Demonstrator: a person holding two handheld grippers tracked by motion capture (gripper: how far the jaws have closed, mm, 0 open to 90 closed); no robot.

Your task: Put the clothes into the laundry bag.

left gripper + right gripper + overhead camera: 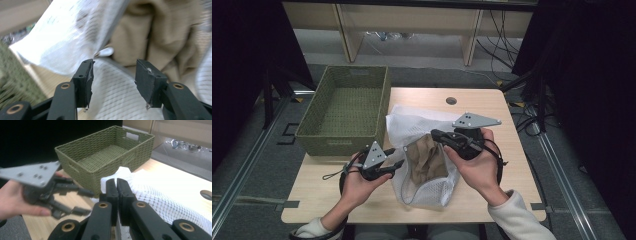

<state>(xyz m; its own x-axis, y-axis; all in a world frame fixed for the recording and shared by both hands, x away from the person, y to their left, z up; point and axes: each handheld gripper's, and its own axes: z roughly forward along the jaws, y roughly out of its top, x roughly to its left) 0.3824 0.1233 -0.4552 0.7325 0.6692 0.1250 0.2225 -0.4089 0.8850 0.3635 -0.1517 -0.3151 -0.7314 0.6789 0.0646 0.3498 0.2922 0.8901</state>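
Note:
A white mesh bag [412, 122] lies on the table with a tan garment [427, 157] inside its open mouth. My right gripper [435, 134] is shut on the bag's upper edge and holds it raised. In the right gripper view its jaws [116, 185] are pressed together with the mesh bag [155, 192] bunched right behind them. My left gripper [396, 158] stands open at the bag's left rim. Its jaws [113, 75] are wide apart over the mesh [62, 37], with nothing pinched. Just beyond them are a zipper pull [106, 52] and the tan garment [155, 32].
An empty green woven basket [382, 100] stands at the table's back left, close to the bag; it also appears in the right gripper view [75, 147]. The wooden table [492, 105] has a small round hole at the back. Shelving and cables lie beyond.

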